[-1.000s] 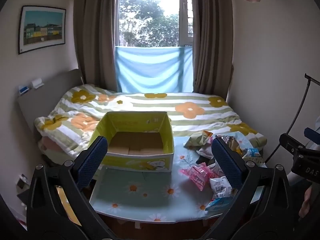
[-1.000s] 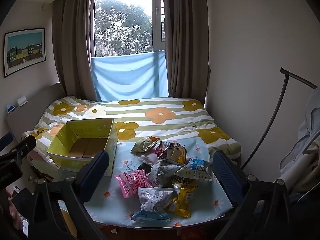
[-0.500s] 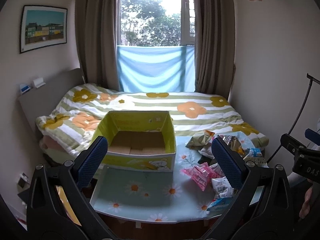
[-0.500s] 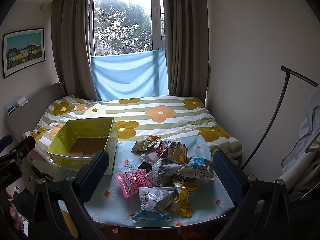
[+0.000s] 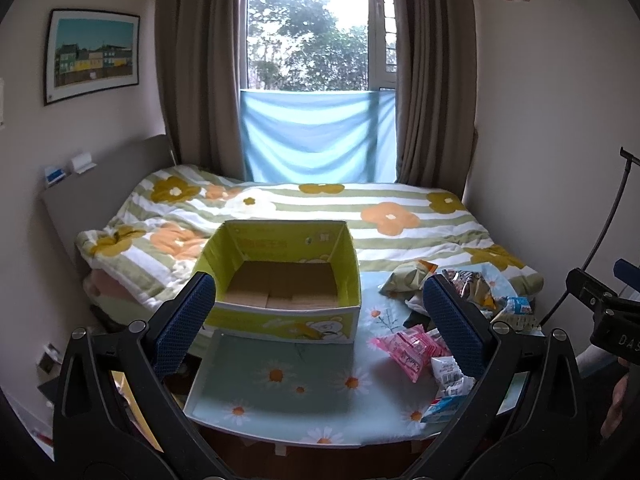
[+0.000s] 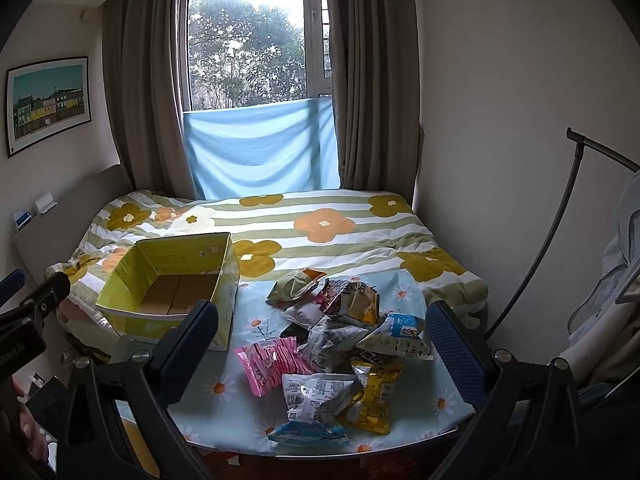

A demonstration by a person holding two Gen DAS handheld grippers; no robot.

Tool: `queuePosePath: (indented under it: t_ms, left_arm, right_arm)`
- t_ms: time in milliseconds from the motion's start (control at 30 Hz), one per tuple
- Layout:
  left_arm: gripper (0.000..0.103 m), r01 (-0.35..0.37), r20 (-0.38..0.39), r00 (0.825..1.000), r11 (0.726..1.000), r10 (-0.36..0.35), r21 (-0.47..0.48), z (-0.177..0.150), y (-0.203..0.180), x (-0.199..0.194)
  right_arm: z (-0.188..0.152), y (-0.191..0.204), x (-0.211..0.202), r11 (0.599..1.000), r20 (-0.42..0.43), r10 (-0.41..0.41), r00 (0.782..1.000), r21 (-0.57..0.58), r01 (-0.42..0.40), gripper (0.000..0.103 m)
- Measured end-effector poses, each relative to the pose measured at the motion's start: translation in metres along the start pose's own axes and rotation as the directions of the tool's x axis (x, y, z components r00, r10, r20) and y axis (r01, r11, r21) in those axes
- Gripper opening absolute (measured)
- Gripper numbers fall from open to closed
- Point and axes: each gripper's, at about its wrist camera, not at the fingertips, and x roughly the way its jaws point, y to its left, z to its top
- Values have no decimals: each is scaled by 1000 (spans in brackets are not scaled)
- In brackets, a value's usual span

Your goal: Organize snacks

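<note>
A daisy-print desk (image 6: pixel 436 396) at the foot of a bed (image 6: pixel 320 224) holds an open yellow-green cardboard box (image 5: pixel 288 316) beside a pile of snack packets (image 6: pixel 340 344). The left hand-held gripper (image 5: pixel 320 320) and right hand-held gripper (image 6: pixel 320 340) hover spread wide, holding nothing.

white letters "DAS" on right gripper (image 5: pixel 616 334)

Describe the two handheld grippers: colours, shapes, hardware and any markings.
The left gripper and right gripper match: black angular plastic frames with triangular cutouts and silver screw heads. Each has two flat fingers padded in dark blue dimpled rubber. White lettering marks a black side block, only partly readable. No cables or sleeves show.
</note>
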Motion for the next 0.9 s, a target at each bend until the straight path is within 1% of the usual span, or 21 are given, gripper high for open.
queuePosePath:
  t_ms: [133, 267, 900]
  left_arm:
    - [103, -4, -6, 1000, 1000, 4, 2, 0, 2, 1]
    - [103, 7, -15, 1000, 1000, -7, -3, 0, 4, 4]
    - [103, 22, -7, 1000, 1000, -22, 15, 0, 3, 4]
  right_arm:
    - [0, 2, 2, 1000, -2, 3, 1000, 1, -3, 103]
    - [-2, 3, 6, 1000, -5, 11, 1000, 10, -11, 103]
    - [3, -4, 7, 1000, 1, 13, 1000, 4, -13, 103]
